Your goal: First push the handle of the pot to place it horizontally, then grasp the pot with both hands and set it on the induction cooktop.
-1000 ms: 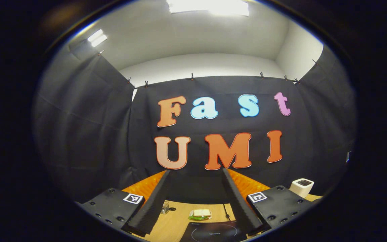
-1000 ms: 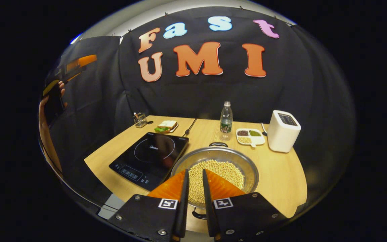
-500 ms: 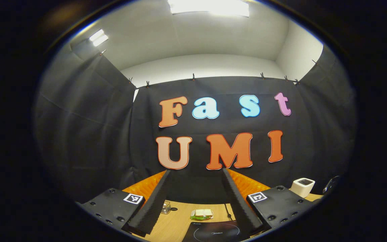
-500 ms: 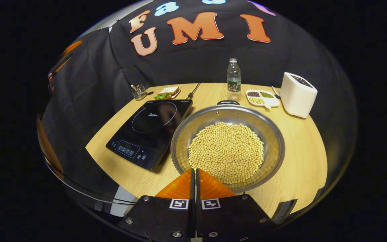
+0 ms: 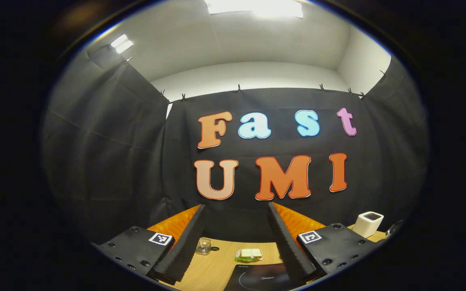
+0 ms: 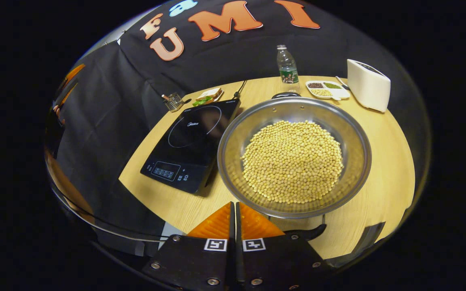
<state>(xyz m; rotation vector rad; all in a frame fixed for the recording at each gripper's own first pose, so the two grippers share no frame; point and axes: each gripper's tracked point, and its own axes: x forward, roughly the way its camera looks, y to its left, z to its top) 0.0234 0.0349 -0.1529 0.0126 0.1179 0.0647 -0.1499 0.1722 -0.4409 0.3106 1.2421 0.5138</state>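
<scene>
Pot (image 6: 293,161) full of soybeans sits near the front edge of the table (image 6: 382,190), touching or just beside the induction cooktop (image 6: 192,145) on its left. My right tongs (image 6: 235,214) are closed flat on nothing, tips by the near handle (image 6: 303,233), so I'd nudge that handle sideways, slow, or the beans slosh. Left tongs (image 5: 236,238) are held wide open up high, holding nothing. Along the back edge: bottle (image 6: 287,68), toaster (image 6: 368,85), snack tray (image 6: 327,89), sandwich (image 6: 208,95); none blocks the short hop.

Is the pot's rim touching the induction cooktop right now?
Cannot tell. In the right gripper view the pot rim overlaps the induction cooktop edge, hiding any gap or contact.
</scene>
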